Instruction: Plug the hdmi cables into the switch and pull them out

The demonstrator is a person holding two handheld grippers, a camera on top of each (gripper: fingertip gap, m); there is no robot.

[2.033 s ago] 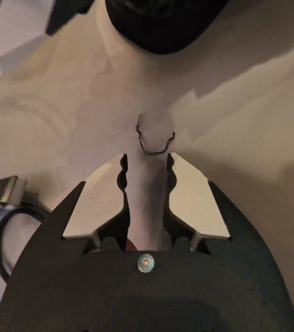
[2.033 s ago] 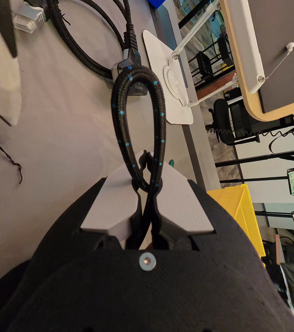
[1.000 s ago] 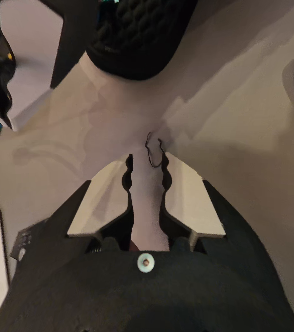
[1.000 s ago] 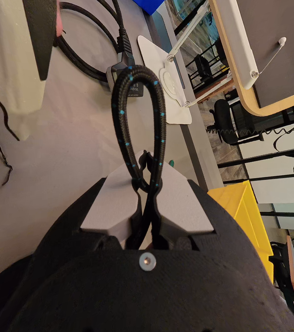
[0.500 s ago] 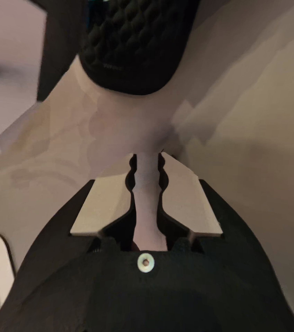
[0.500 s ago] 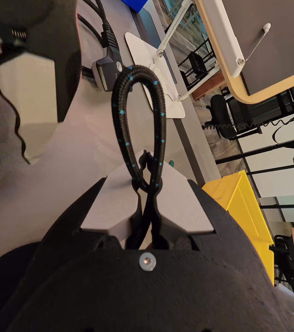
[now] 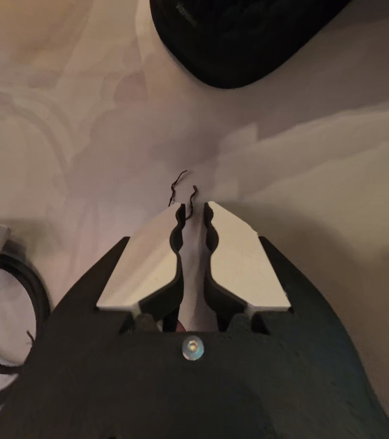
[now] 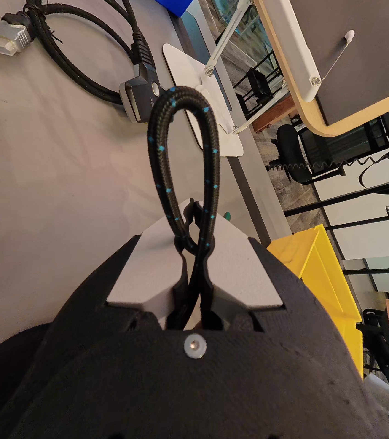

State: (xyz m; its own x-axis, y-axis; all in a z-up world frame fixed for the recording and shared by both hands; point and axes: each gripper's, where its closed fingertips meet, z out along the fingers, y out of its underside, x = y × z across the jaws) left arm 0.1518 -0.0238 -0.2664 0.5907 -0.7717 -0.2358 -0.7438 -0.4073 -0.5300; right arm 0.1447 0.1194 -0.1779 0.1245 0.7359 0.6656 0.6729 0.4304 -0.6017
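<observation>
My right gripper (image 8: 194,204) is shut on a doubled loop of black braided cable with blue flecks (image 8: 181,102), which stands up in front of the fingers. A black HDMI plug with a silver end (image 8: 138,95) lies on the grey table (image 8: 58,166) behind the loop, on a thick black cable (image 8: 81,71). A second, silver connector (image 8: 8,38) lies at the far left. My left gripper (image 7: 194,207) hovers low over the table, its jaws a narrow gap apart and holding nothing. A thin black thread (image 7: 176,187) lies at its tips. I cannot pick out the switch.
The right gripper's black body (image 7: 236,35) is at the top of the left wrist view. A cable loop (image 7: 29,297) lies at that view's left. A white stand base (image 8: 200,102) sits at the table edge. A yellow bin (image 8: 319,297) stands beyond the edge. My right fingertips sit around 15 cm from my left ones.
My left gripper's jaws have narrowed and it has drawn back out of the right wrist view. The thread shows at its tips again. The right gripper still holds the cable loop.
</observation>
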